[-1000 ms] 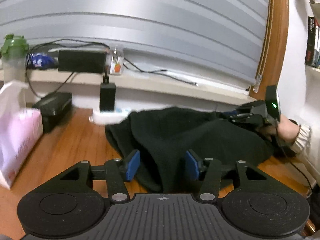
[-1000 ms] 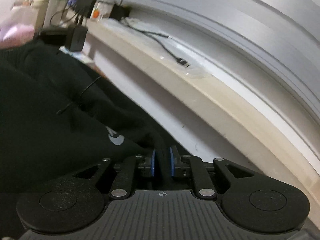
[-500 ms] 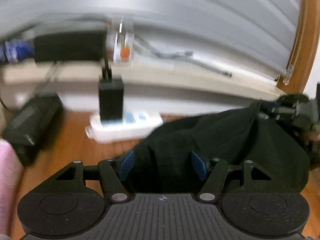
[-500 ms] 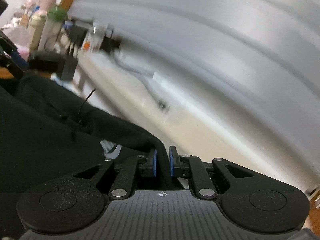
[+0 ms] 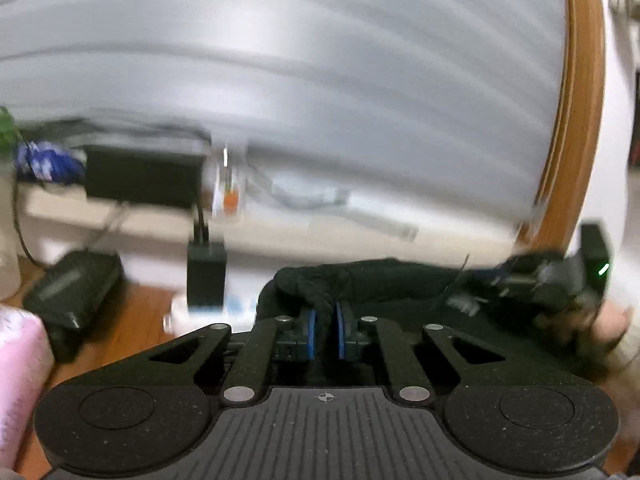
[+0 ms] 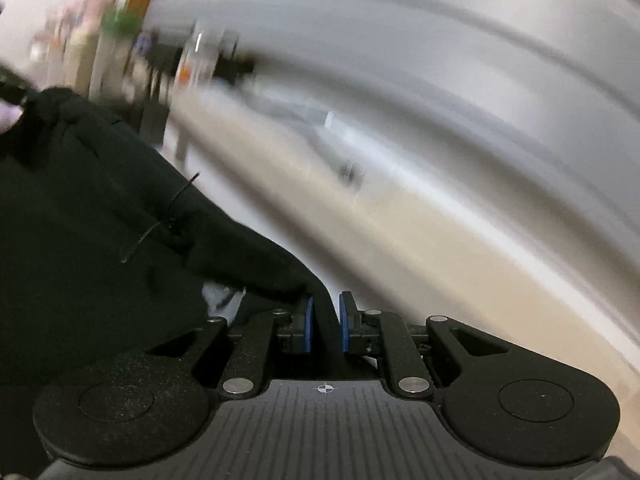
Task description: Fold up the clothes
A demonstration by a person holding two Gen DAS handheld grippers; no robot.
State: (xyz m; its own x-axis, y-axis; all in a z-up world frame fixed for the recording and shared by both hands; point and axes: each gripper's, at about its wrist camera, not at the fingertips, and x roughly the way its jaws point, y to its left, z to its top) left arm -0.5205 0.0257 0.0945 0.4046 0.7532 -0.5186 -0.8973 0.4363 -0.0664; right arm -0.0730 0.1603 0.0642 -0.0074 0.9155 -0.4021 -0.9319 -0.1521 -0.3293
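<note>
Since a second ago the left tongs (image 5: 325,330) have gone from wide open over the cloth to pinched on it; right tongs (image 6: 325,326) were already pinched and remain so; both views now smear with motion.

Black garment (image 5: 384,280) slung between the two tongs, a bunched edge in the left pair, a thin fold in the right pair (image 5: 516,280); in the left view it rides above the wooden tabletop (image 5: 132,316), how much of it touches the wood is hidden.

Step in hand, by my reading: carrying a held edge to make or set a fold; whether an early or late fold cannot be told.

To do it well: keep both grips level and the span taut so the cloth hangs flat; move the pair together; clear the white power strip (image 5: 208,312) and black adapter (image 5: 207,278) at far left; lay down before releasing.

Writing: small white mark on the garment near the right tongs (image 6: 222,296), blurred, unreadable; pink packet (image 5: 20,376) near left, nothing legible.
</note>
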